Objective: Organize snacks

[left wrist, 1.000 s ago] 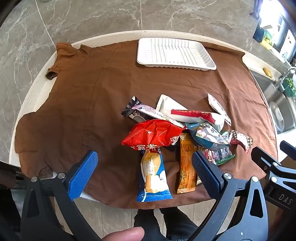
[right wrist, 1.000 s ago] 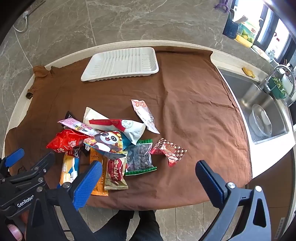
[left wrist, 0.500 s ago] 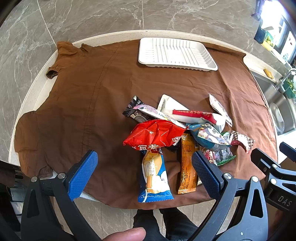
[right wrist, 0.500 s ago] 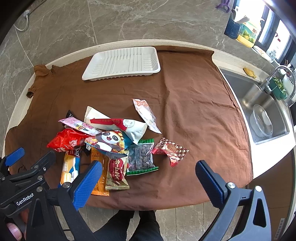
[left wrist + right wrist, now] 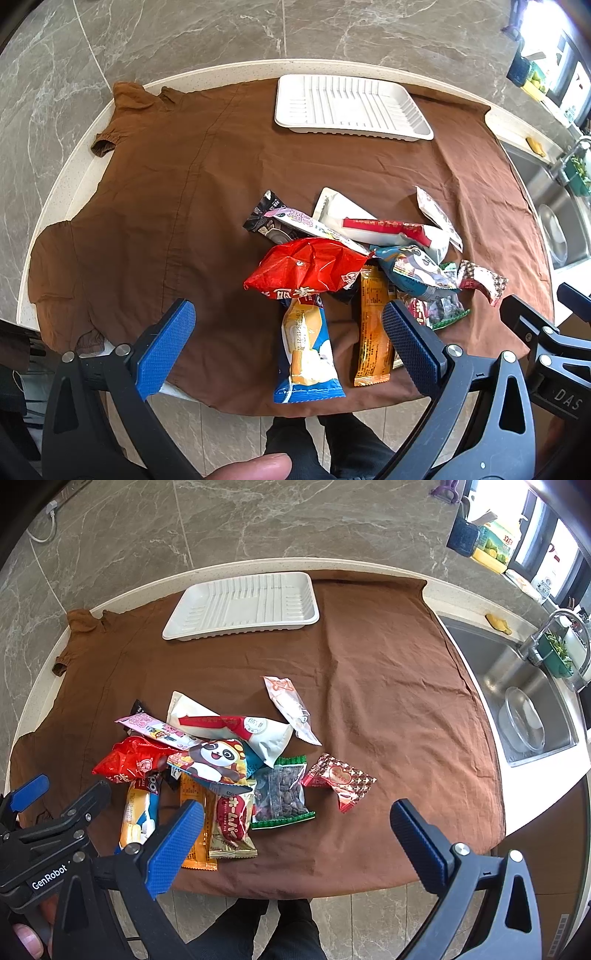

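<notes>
With both the left gripper (image 5: 288,332) and right gripper (image 5: 295,830) held wide apart above a heap of snack packets (image 5: 221,760) on the brown cloth (image 5: 388,709), an outlying packet is best taken first for the empty white tray (image 5: 240,605) beyond.

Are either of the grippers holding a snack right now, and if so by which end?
No. The left gripper and the right gripper are both open with nothing between their pads, above the near edge of the table. Every packet lies on the brown cloth; the white tray is empty.

A home kitchen: a steel sink (image 5: 524,686) with faucet (image 5: 546,631) adjoins the stone countertop (image 5: 476,605).
</notes>
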Tool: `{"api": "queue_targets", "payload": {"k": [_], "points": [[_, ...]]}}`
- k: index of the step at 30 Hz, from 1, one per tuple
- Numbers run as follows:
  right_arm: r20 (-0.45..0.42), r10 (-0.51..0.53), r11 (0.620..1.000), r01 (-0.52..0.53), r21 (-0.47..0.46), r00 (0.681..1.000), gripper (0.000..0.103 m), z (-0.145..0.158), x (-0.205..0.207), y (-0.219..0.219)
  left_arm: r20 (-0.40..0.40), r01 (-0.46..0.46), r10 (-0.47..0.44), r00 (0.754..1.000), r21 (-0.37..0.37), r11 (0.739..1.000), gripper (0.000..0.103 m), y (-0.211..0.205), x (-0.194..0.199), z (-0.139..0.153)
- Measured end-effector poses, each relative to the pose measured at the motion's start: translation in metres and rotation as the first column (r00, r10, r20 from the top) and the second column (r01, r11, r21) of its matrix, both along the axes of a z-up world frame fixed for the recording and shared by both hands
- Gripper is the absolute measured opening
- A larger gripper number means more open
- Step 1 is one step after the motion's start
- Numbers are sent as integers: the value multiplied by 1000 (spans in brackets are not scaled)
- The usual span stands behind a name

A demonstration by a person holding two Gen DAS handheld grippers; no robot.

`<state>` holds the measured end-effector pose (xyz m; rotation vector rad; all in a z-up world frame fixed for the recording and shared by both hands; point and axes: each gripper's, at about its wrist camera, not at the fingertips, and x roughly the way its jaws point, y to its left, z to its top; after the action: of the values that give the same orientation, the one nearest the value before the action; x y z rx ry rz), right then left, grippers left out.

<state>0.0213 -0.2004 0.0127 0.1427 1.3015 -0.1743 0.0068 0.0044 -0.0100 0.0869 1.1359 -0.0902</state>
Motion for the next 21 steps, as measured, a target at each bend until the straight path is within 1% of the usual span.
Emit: {"api": "queue_targets", "payload": {"k": [21], "points": [[2,1,1000,-1,-1,1000,103,0,1,0,2,-3,3,1000,0,1000,103,0,1,-1]]}}
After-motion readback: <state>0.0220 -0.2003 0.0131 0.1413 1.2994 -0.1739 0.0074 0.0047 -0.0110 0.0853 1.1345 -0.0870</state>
